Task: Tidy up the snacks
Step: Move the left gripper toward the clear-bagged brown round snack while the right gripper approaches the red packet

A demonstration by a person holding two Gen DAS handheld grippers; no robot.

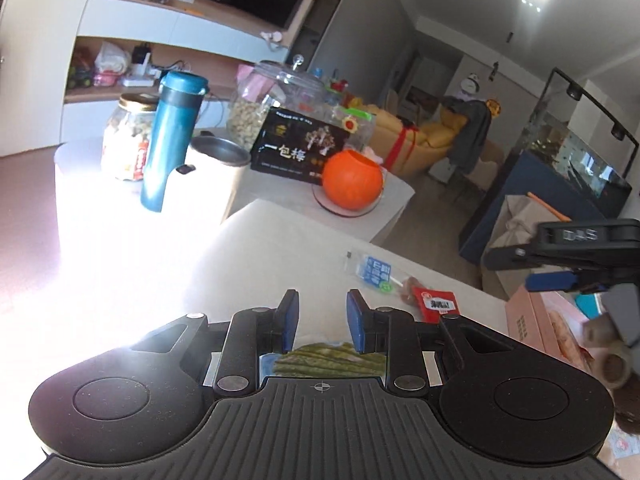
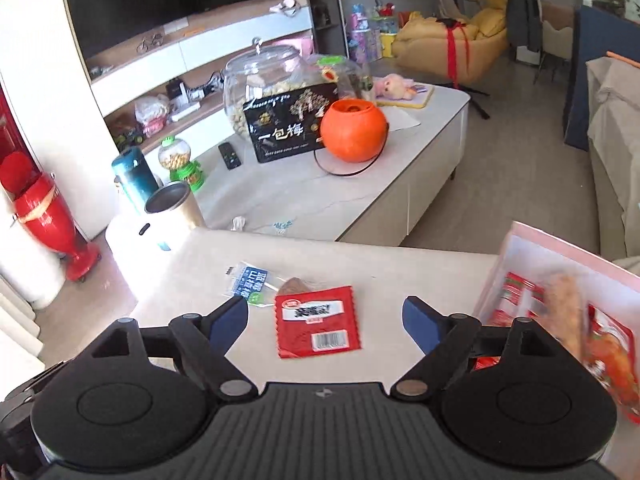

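The red snack packet (image 2: 317, 321) lies flat on the pale worktop (image 2: 420, 276), label and barcode up, directly ahead of the right hand-held gripper (image 2: 326, 320), whose jaws are spread wide with nothing between them. A flat foil sachet of this kind is judged to be light, thin, pliable and somewhat slick; the contents are probably soft and may be crushed under a hard pinch. Because it sits flush on the worktop, a grip across its flat faces is not available from above; one fingertip is best slid under a crimped edge, or the packet is nudged to the worktop rim, and the hold is taken on the sealed border rather than the filled middle. Just beyond it lie a brown snack (image 2: 295, 284), partly covered by the red packet, and a clear blue-printed wrapper (image 2: 248, 282), equally light and liable to slide or flutter. The pink box (image 2: 516, 248), to the right, already contains red packets and is judged to be the destination. The left hand-held gripper (image 1: 322, 320) is narrowed, its blue pads (image 1: 289, 320) apart; a green-printed packet (image 1: 332, 360) lies beneath the jaws, and it cannot be told whether it is gripped.
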